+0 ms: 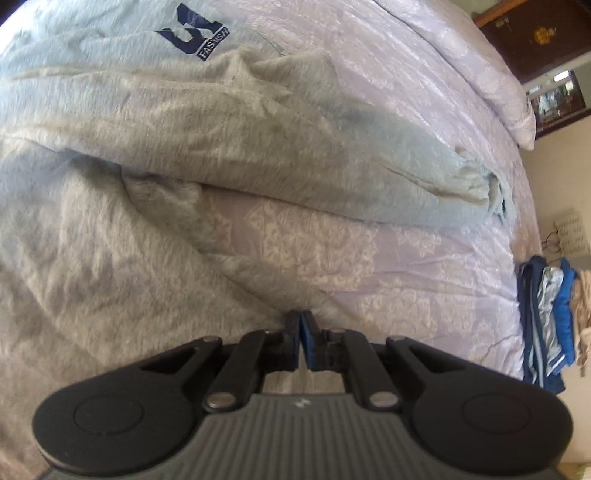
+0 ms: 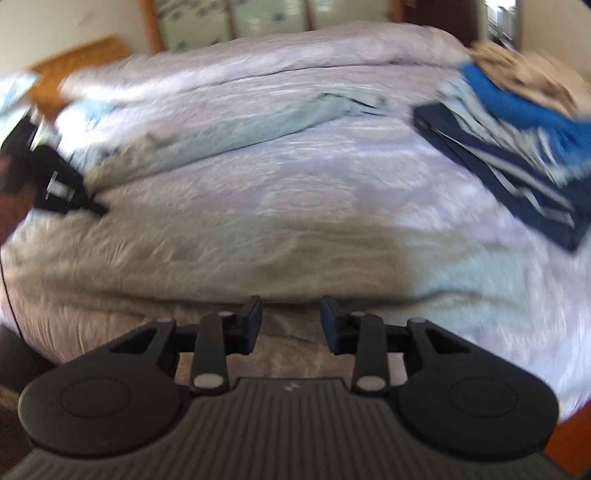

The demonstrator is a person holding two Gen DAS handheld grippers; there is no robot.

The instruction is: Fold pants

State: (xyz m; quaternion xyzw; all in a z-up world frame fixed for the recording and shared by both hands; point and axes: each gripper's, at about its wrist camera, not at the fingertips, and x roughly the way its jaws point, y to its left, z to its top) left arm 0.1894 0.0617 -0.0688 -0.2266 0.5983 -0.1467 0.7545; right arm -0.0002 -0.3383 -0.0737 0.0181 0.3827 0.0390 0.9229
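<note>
Lying rumpled, fuzzy grey pants (image 1: 155,155) bear a navy logo (image 1: 195,31).

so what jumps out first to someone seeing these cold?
The fluffy grey pants sprawled across the lilac bedspread, with a navy logo at the top of the left wrist view. Next, the left gripper, jaws shut at a pant leg's edge. A stack of folded clothes sits at the bed's right.

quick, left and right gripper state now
left gripper: shut, pinching the edge of the grey pants
right gripper: open, holding nothing
</note>
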